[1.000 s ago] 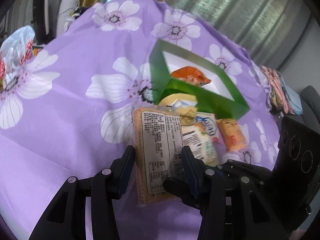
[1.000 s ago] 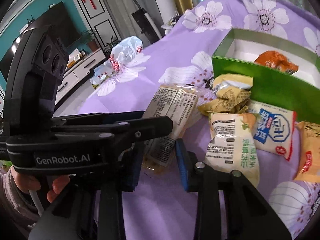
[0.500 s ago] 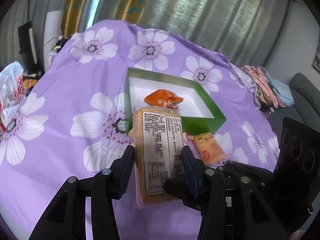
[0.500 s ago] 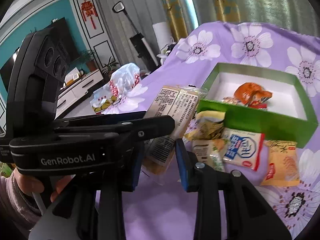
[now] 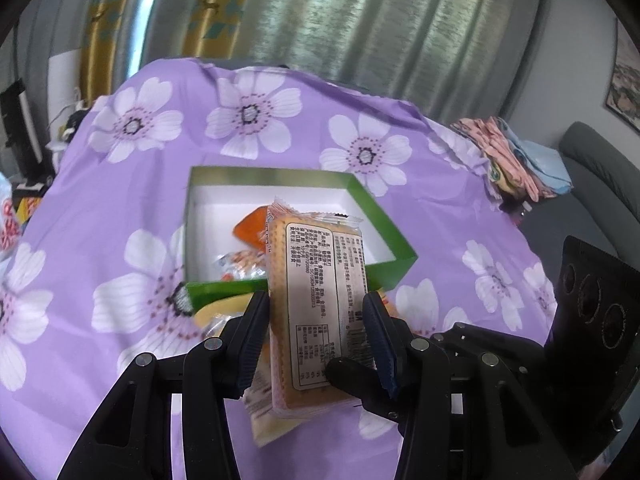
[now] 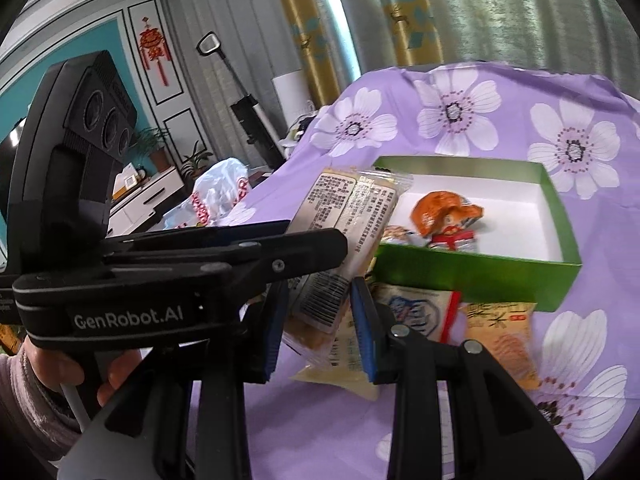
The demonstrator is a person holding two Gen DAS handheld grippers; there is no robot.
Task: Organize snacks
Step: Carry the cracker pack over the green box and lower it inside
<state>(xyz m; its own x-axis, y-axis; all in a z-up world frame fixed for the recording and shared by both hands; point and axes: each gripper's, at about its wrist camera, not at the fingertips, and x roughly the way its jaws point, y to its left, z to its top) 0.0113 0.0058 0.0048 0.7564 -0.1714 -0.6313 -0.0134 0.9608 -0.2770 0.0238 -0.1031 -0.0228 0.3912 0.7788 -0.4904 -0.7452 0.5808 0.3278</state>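
**Cracker packet carried toward box**

Purple flowered cloth covers the table. A cracker packet is gripped by the left tongs, raised before the green box. The right tongs stand open, empty. Next, release inside the box is judged necessary.

Left hand-held gripper holding cracker packet, green box beyond

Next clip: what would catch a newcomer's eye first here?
A flat cracker packet clamped in the left gripper, raised before an open green box on a purple flowered cloth. An orange snack bag lies in the box; more packets sit outside its near wall.
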